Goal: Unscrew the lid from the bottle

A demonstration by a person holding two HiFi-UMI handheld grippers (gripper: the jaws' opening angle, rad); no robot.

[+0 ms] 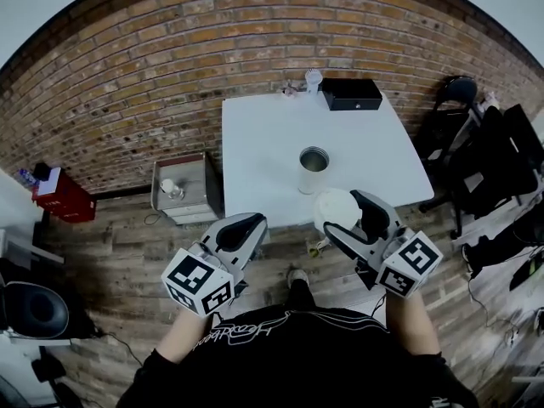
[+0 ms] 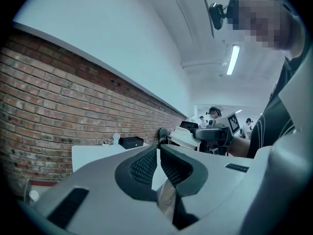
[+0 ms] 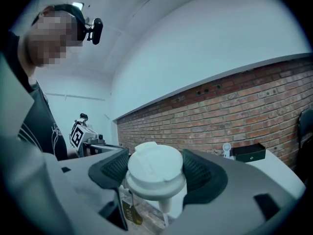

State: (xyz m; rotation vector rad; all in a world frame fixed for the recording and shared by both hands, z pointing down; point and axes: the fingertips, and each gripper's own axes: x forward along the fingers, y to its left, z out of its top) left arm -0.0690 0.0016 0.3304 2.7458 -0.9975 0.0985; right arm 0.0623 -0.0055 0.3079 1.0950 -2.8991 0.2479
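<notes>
We get the head view looking steeply down onto the white table [image 1: 255, 168] from above. The cameras on the left gripper [image 1: 253, 221] and right gripper [image 1: 342, 212] sit low, right behind their jaws, tilted up. All three share the brick wall [image 1: 170, 58], table and black box [image 1: 350, 93].

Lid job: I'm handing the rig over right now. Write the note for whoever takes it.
Left gripper: shut, nothing in it, held low in front of the table.
Right gripper: shut on the lid, held in the air just off the table's near edge.
Bottle: upright near the middle of the table, mouth open, nothing holding it.
Done: the lid is off the bottle.
Left: probably only to set the lid down on the table and let go.
</notes>
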